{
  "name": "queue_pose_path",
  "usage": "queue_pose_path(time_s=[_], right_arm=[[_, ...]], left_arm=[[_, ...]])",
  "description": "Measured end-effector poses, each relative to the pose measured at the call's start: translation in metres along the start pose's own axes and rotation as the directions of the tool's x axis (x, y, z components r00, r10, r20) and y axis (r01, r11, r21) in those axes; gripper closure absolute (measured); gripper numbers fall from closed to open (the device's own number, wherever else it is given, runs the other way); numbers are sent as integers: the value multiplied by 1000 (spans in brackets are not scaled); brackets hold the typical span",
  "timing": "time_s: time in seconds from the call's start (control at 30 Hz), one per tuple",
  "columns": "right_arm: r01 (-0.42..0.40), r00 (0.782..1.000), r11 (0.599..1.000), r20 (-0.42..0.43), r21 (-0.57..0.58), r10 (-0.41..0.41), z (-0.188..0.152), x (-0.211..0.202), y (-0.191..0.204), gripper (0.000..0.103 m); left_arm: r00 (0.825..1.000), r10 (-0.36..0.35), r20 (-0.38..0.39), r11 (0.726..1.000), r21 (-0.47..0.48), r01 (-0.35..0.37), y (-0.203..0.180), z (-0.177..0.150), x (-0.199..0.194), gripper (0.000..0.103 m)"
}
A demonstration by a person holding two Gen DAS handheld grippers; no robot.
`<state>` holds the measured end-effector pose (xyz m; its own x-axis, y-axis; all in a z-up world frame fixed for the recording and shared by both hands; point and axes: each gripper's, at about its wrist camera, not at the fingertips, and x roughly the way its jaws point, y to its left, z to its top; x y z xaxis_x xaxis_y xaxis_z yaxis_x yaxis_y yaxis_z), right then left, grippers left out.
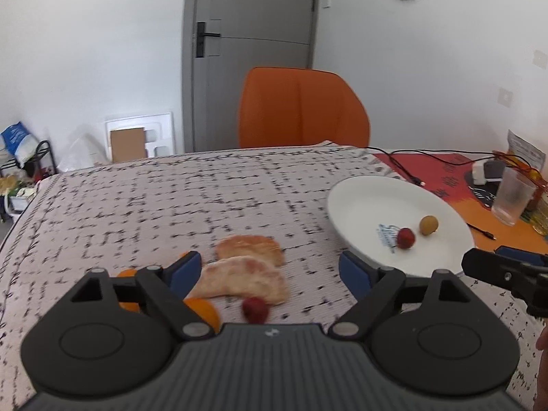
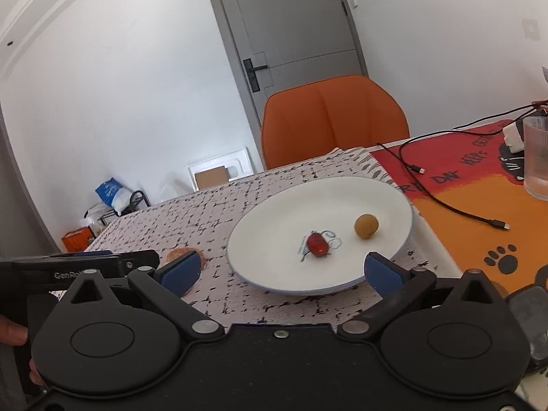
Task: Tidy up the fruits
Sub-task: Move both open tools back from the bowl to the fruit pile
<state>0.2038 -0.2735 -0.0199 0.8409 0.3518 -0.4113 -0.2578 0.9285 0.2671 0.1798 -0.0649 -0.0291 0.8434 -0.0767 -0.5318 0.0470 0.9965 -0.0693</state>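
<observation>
An orange chair point(image 1: 303, 108) stands behind the table's patterned cloth point(image 1: 171, 191), with a grey door point(image 1: 251, 34) behind it. Right of the chair, a black cable point(image 2: 445, 202) and clear glass point(image 2: 536, 157) rest on a red-orange mat point(image 2: 479, 198).

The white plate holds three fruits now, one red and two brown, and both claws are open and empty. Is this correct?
Not quite. The white plate holds two fruits: one red fruit and one brown fruit, as the right wrist view shows. The rest is right: the left claw and the right claw are both open and empty.
</observation>
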Motion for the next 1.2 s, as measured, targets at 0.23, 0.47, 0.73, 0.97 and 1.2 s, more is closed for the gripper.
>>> queue_pose_path(time_s=[0.23, 0.47, 0.73, 0.97, 1.2], right_arm=[[11, 1000, 1000, -15, -4, -11, -2, 1, 16, 0], [-1, 999, 1000, -43, -2, 1, -6, 2, 28, 0], [-27, 997, 999, -68, -34, 24, -12, 3, 47, 0], [-80, 993, 996, -88, -48, 75, -16, 6, 56, 0], [-125, 988, 988, -98, -86, 116, -20, 10, 66, 0]], left_arm=[[999, 37, 12, 999, -18, -37, 17, -9, -16, 14], [997, 71, 17, 997, -33, -71, 32, -17, -28, 13], [996, 84, 21, 995, -56, -83, 48, -25, -42, 13], [994, 110, 16, 991, -79, -108, 60, -32, -51, 13], [991, 130, 8, 986, -109, -129, 67, -42, -56, 13]])
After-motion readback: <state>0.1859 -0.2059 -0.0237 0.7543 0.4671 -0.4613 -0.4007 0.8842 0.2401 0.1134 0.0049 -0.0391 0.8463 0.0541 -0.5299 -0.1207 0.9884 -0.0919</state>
